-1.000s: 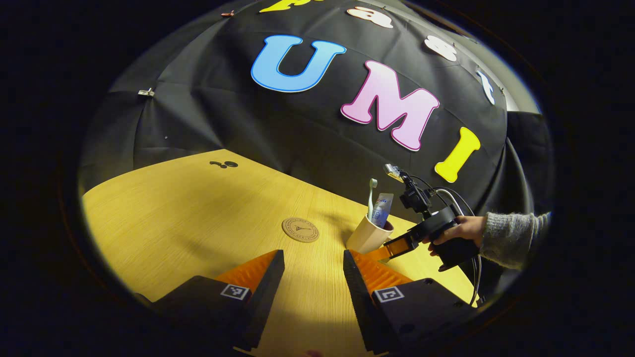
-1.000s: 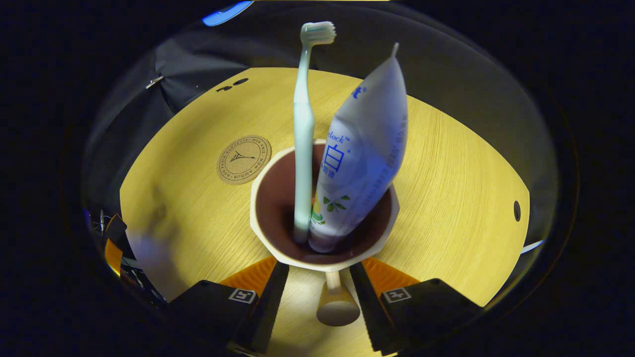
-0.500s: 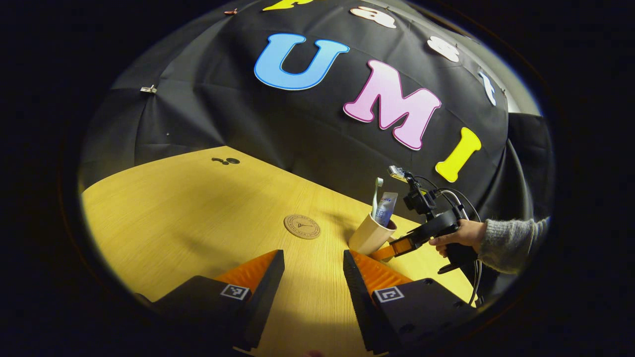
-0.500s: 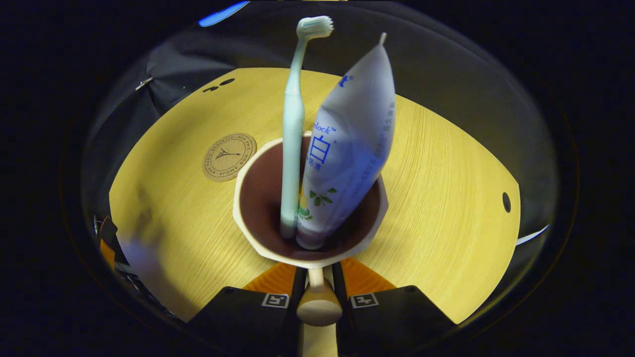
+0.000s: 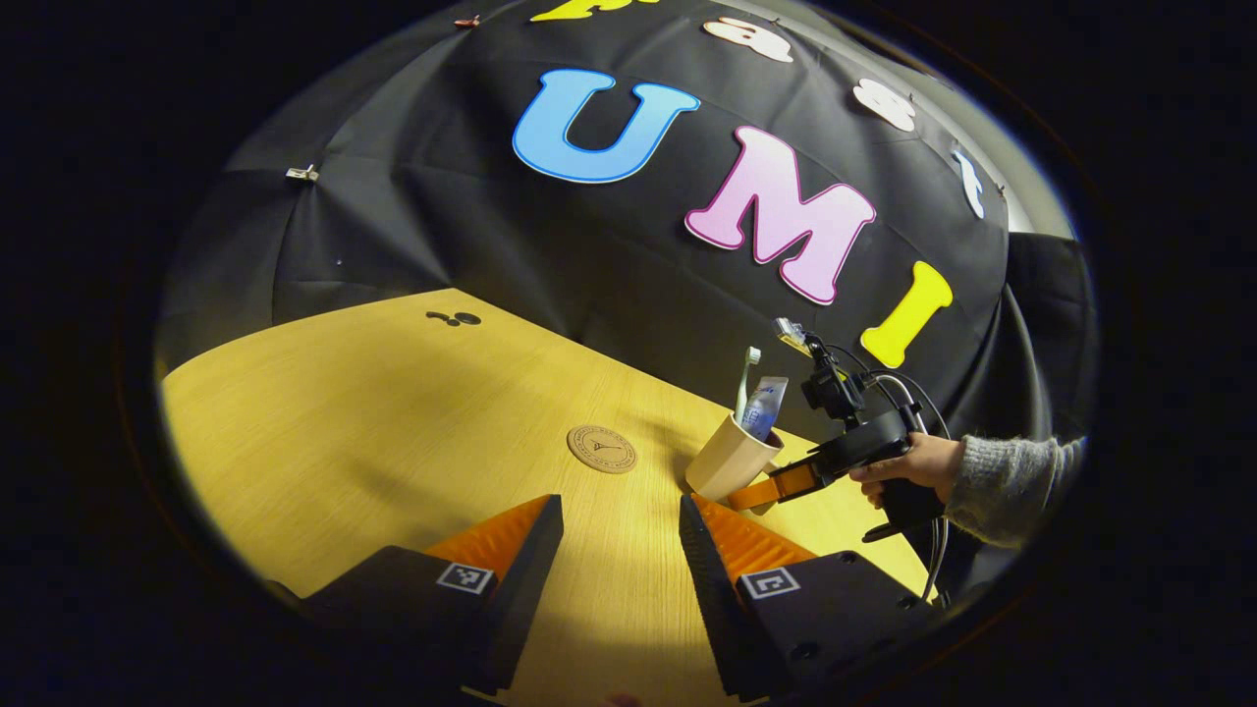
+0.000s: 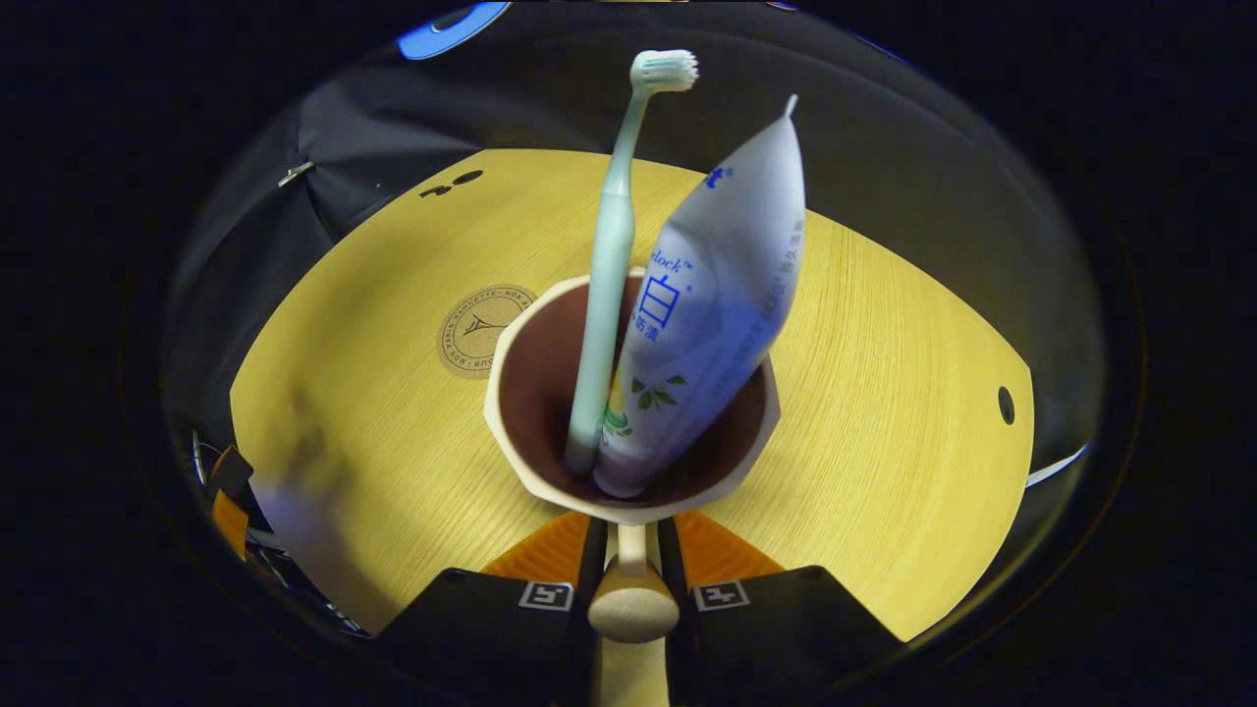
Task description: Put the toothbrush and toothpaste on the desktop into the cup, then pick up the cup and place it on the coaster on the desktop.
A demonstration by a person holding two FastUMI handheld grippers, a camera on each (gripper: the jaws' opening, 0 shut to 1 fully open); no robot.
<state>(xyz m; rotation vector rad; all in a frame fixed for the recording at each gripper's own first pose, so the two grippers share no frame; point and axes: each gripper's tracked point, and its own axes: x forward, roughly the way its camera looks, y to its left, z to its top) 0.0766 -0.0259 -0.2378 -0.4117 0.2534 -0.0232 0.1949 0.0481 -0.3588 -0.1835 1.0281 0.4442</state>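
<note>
Standing beside the desk (image 5: 373, 412), I see that the first part of the task looks finished: the toothbrush (image 6: 611, 265) and the toothpaste (image 6: 702, 314) both stand inside the cup (image 6: 550, 486), leaning a little toward the far rim. The step in hand is now, I judge, the pick-up of the cup. The right gripper (image 6: 628, 579) has its two fingers pressed together on the cup's handle (image 6: 631, 604), one on each side, so it is pinching the handle. In the left gripper view the same gripper, held by a hand (image 5: 908, 462) in a grey sleeve (image 5: 1011, 476), meets the cup from the side, and the cup appears slightly tilted; I cannot tell if its base is on the desk or already off it.

The coaster (image 5: 601, 449) lies flat on the desk just beside the cup, on the side away from the hand, with a gap between them. The left gripper (image 5: 619, 550) hangs over the desk near them with its fingers spread apart and nothing between them.

The next move calls for a lift that keeps the cup upright, because the tall things inside could tip out, then a short carry sideways and a gentle lowering so the base sits centred on the coaster.
</note>
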